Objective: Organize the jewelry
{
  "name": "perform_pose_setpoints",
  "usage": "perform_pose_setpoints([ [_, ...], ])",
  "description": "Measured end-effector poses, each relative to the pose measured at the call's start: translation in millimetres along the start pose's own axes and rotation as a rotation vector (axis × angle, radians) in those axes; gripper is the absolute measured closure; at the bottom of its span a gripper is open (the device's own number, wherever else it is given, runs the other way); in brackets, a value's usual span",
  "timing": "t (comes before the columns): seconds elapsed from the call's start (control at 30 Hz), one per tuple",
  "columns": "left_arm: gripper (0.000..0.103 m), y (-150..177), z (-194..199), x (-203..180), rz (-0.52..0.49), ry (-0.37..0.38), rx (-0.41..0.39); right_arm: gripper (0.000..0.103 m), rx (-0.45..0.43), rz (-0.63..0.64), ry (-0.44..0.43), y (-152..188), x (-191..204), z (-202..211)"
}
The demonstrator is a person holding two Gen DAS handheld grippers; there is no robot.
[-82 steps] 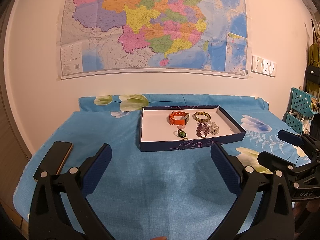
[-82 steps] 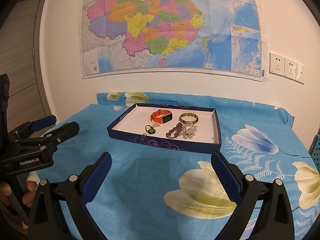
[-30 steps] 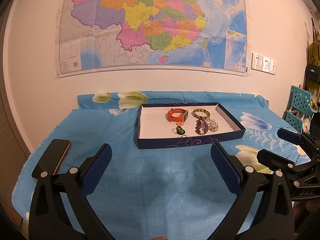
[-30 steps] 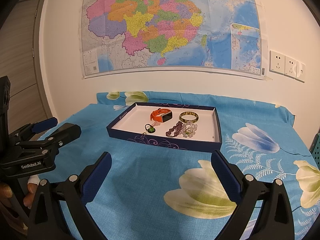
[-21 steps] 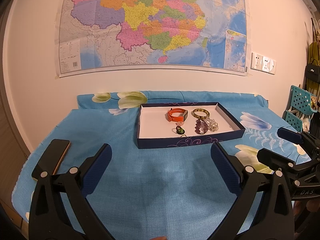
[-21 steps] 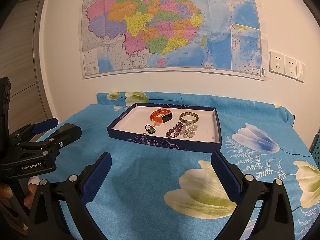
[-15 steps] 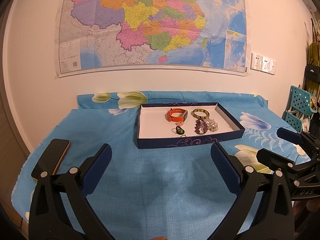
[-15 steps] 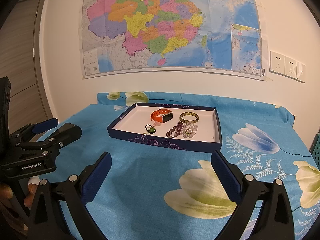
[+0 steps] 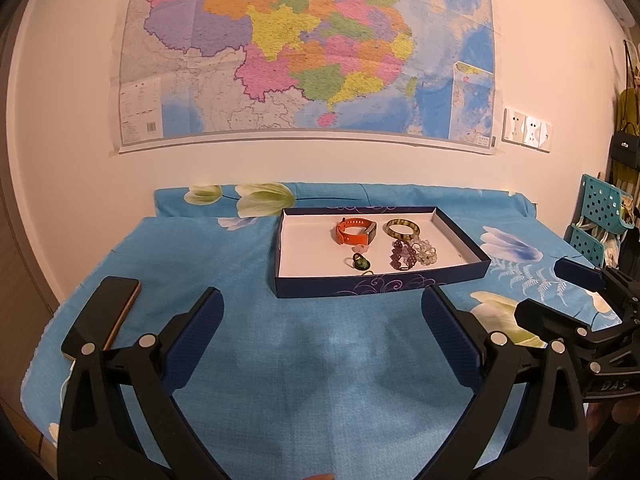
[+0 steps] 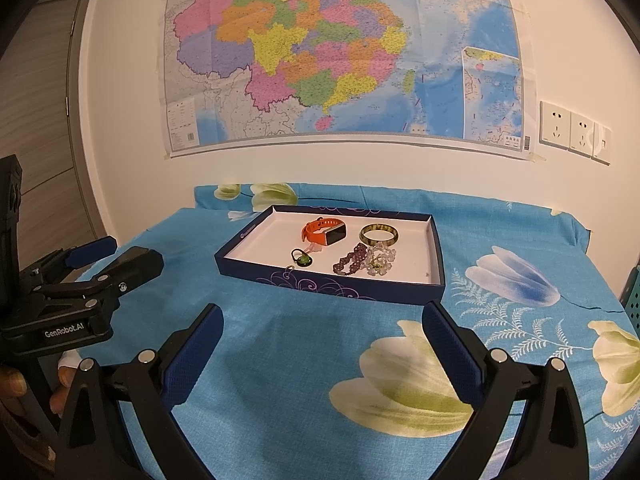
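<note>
Left wrist view: the left hand-held gripper [image 9: 321, 326] hovers over the blue flowered cloth [image 9: 312, 364] that covers the bench, its jaws spread wide with nothing between them. Beyond the fingertips lies a shallow navy tray [image 9: 376, 285] with a white floor. Inside the tray, toward its far wall, sits an orange watch [image 9: 355, 231], and just beside it on the right a green bangle [image 9: 403, 228]. Nearer the tray's front wall lie a purple bead bracelet [image 9: 400, 255] touching a clear bead bracelet [image 9: 425, 251], a dark green pendant [image 9: 360, 262] left of them, and a small ring [image 9: 368, 273] close against the front wall. A phone [image 9: 102, 317] lies on the cloth well left of the tray. The right hand-held gripper [image 9: 560, 292] shows well right of the tray, its jaws parted. A map [image 9: 308, 52] hangs on the wall behind the tray.

Right wrist view: the right hand-held gripper [image 10: 320, 334] hangs over the cloth [image 10: 304, 364] short of the tray [image 10: 320, 284], jaws wide and empty. In the tray, the watch [image 10: 324, 232] and bangle [image 10: 379, 235] lie toward the far wall; the purple bracelet [image 10: 350, 262] and clear bracelet [image 10: 380, 260] touch each other in front of the bangle; the pendant [image 10: 301, 258] and ring [image 10: 289, 267] lie left of them. The left hand-held gripper [image 10: 114, 254] is well left of the tray, jaws apart, with fingers [image 10: 60, 376] showing on its grip below.
</note>
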State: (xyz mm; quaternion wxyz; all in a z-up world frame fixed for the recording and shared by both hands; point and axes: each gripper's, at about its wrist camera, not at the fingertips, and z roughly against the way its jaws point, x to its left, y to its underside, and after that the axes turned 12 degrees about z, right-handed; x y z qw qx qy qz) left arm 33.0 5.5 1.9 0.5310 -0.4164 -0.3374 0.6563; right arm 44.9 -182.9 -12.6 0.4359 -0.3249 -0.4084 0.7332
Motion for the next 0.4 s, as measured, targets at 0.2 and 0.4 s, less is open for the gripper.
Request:
perform_pose_setpoints([
  [0.2,0.006,1.6,-1.8,-2.1,-0.010,0.007,0.011,0.007,0.011,0.013,-0.005,1.1,0.4,-2.2],
  [0.4,0.006,2.6,-29.0,17.4,0.036,-0.004,0.117,0.007,0.117,0.001,0.026,11.8,-36.5,-24.2],
])
